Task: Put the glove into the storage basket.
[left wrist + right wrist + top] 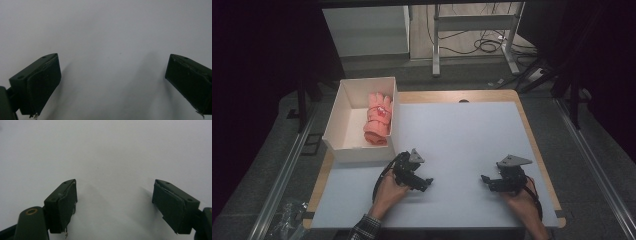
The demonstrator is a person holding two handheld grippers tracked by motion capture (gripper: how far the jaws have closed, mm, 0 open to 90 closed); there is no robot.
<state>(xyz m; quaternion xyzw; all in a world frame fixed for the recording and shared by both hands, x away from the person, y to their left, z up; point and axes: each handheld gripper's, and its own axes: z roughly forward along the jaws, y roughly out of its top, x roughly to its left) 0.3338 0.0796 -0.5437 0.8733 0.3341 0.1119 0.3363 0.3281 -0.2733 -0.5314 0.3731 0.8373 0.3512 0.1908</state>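
A pink glove (378, 119) lies inside a white open box (343, 118) at the table's left rear. My left gripper (428, 181) rests low over the white table surface near the front, right of the box's front corner, held by a hand with a plaid cuff. In the left gripper view its jaws stand wide apart over bare white surface, left gripper (112, 75) open and empty. My right gripper (483, 179) sits near the front right, pointing left. The right gripper (113, 195) is also open with nothing between its jaws.
The white table mat (462, 140) has a wooden border (532, 135). Dark floor surrounds the table, with a metal frame and cables (482, 45) beyond the far edge and a floor rail (287, 165) at the left.
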